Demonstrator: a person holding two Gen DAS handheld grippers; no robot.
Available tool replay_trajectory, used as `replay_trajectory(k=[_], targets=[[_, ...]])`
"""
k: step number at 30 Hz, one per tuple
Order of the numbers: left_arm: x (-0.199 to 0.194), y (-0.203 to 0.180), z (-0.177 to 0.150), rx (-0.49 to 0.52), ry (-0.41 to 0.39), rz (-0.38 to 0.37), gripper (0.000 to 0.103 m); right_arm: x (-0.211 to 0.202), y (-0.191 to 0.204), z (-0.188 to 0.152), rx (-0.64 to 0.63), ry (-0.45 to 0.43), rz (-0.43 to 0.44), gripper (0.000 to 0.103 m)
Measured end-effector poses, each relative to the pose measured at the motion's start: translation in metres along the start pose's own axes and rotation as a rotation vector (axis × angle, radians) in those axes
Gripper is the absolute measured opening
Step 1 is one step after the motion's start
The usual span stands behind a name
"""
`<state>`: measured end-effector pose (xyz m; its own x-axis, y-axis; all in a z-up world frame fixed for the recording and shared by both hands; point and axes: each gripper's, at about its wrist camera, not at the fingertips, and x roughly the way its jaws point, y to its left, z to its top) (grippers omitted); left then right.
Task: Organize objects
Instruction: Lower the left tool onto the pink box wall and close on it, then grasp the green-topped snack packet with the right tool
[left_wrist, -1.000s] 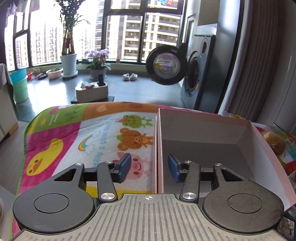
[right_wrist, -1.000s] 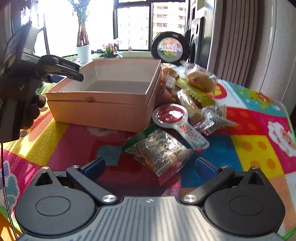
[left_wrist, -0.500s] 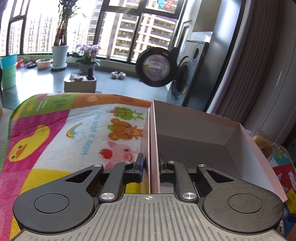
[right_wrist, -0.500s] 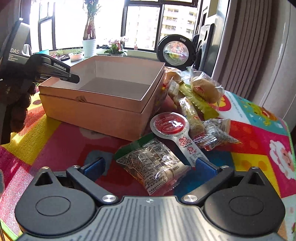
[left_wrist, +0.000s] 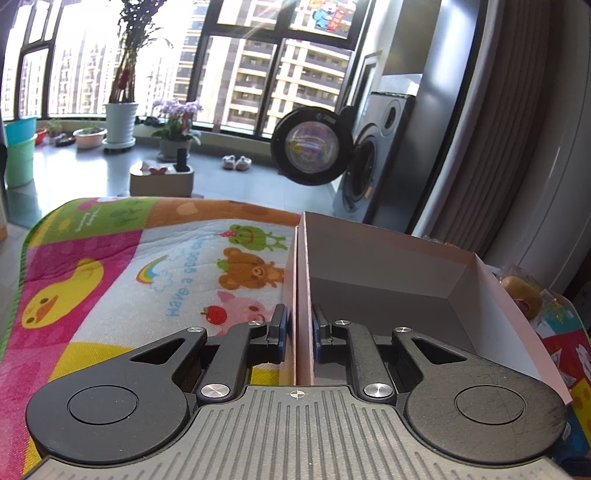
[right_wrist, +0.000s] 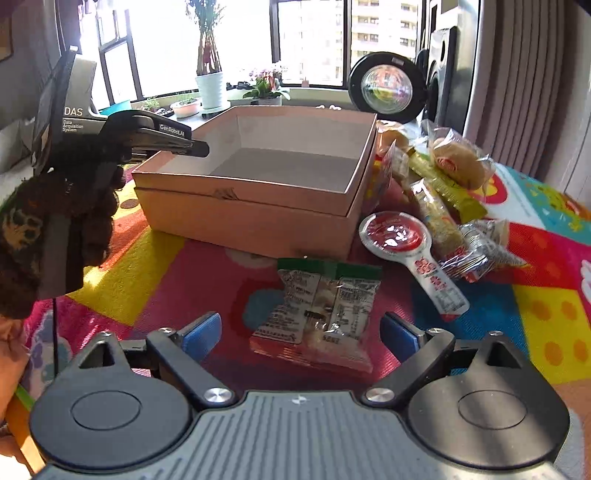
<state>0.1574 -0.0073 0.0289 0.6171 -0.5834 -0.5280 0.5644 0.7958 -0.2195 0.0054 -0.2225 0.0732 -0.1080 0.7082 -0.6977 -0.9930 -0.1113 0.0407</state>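
The thin cardboard wall of the open pink box (left_wrist: 301, 295) is clamped between the blue pads of the left gripper (left_wrist: 298, 328). The box is square and empty, with a matte inside, and rests on a colourful woven mat (right_wrist: 177, 266). In front of the box, a crinkled clear snack packet (right_wrist: 321, 310) with a green top lies between the widely spread fingers of the right gripper (right_wrist: 301, 334), probably untouched. Beside the box, to its right, more glossy packets (right_wrist: 443, 192) are heaped.
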Motion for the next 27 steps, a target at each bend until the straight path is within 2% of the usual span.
replay_trajectory(k=[4, 5, 6, 7, 8, 9, 12, 16, 19, 24, 27], targets=[[0.0, -0.001, -0.001, 0.024, 0.003, 0.002, 0.015, 0.022, -0.015, 0.005, 0.089, 0.015, -0.045, 0.093], [0.0, -0.001, -0.001, 0.025, 0.002, 0.0, 0.015, 0.023, -0.015, 0.005, 0.092, -0.009, -0.049, 0.092], [0.0, -0.001, -0.001, 0.027, 0.001, 0.0, 0.014, 0.023, -0.013, 0.006, 0.085, -0.013, -0.046, 0.087], [0.001, 0.0, -0.001, 0.03, 0.003, -0.004, 0.014, 0.022, -0.011, 0.006, 0.074, -0.021, -0.049, 0.076], [0.002, 0.0, -0.001, 0.028, 0.002, -0.008, 0.014, 0.021, -0.009, 0.006, 0.057, -0.023, -0.052, 0.072], [0.002, 0.001, -0.001, 0.027, 0.001, -0.011, 0.014, 0.018, -0.006, 0.004, 0.039, -0.021, -0.054, 0.064], [0.002, -0.001, -0.002, 0.042, -0.007, -0.009, 0.013, 0.006, -0.006, -0.001, 0.015, -0.002, -0.05, 0.056], [0.001, -0.008, -0.003, 0.101, -0.054, 0.013, 0.011, -0.016, -0.013, -0.008, 0.052, 0.01, -0.03, 0.054], [0.0, -0.006, -0.002, 0.096, -0.053, 0.002, 0.011, -0.034, -0.015, -0.004, 0.068, -0.006, -0.013, 0.054], [-0.001, -0.005, -0.002, 0.092, -0.051, -0.008, 0.011, -0.068, -0.007, 0.033, 0.037, -0.104, 0.029, 0.053], [-0.002, -0.004, -0.002, 0.09, -0.048, -0.014, 0.011, -0.067, -0.002, 0.069, 0.02, -0.139, 0.056, 0.053]])
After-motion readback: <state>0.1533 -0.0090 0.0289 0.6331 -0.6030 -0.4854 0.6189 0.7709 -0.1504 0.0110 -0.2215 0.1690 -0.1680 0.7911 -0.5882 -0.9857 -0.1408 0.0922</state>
